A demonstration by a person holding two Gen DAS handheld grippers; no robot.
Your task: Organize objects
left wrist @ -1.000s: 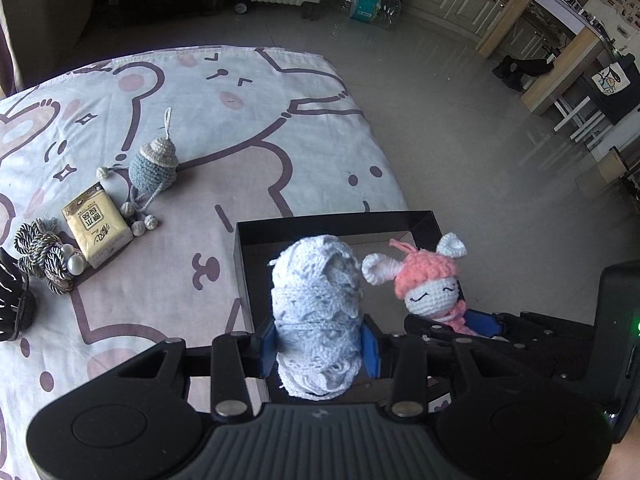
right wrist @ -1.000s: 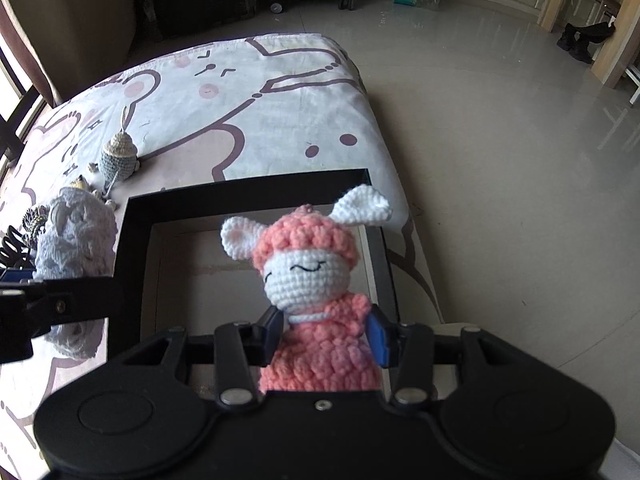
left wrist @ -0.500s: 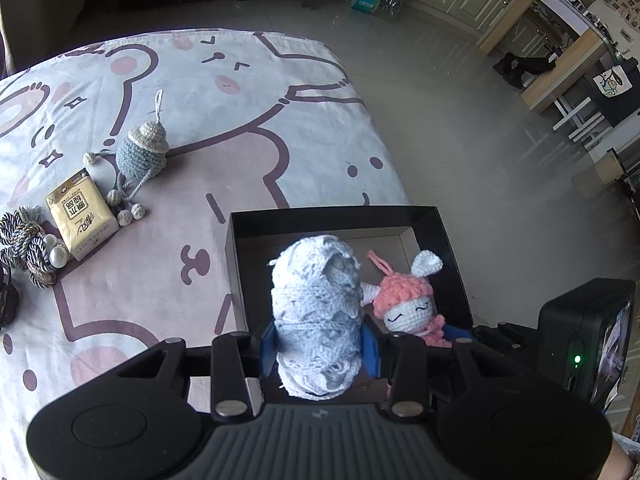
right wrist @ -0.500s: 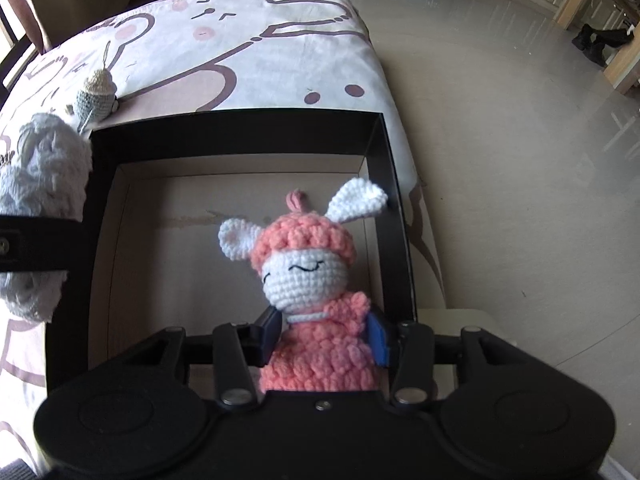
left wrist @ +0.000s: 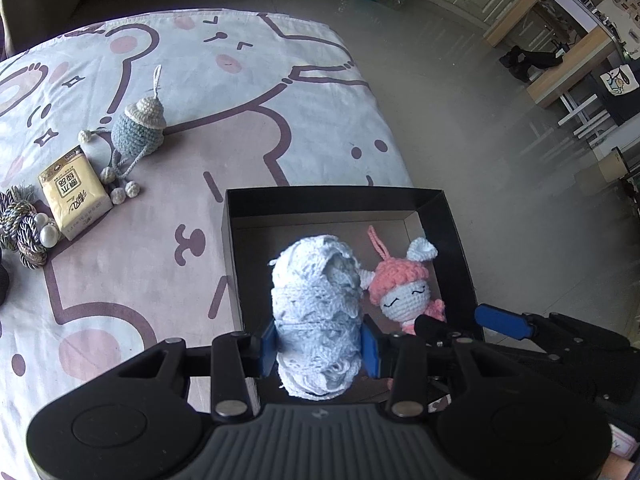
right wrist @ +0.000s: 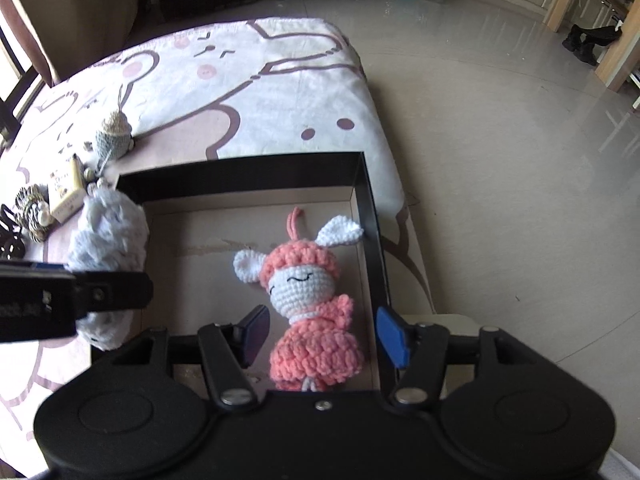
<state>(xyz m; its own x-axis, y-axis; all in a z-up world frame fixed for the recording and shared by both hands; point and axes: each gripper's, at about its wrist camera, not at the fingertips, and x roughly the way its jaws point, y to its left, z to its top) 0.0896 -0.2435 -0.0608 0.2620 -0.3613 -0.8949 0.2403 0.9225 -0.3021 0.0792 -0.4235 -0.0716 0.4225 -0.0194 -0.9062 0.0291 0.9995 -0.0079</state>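
My left gripper [left wrist: 319,346] is shut on a pale blue crochet roll [left wrist: 316,312], held over the left part of a black open box [left wrist: 336,200]. The roll also shows in the right wrist view [right wrist: 106,236]. My right gripper [right wrist: 322,336] is open; its blue pads stand on either side of a pink crochet bunny doll [right wrist: 310,304], which lies on the floor of the box [right wrist: 256,172]. The doll also shows in the left wrist view [left wrist: 402,286], at the box's right side.
On the bear-print cloth [left wrist: 224,92] left of the box lie a grey-blue crochet hat charm [left wrist: 138,128], a yellow tissue pack [left wrist: 74,192] and a braided cord with pearls [left wrist: 24,232]. The table edge drops to a tiled floor [left wrist: 460,120] on the right.
My right gripper has lowered the bunny doll into the box and opened, so the doll now lies on the box floor. My left gripper still holds the roll, now over the box.
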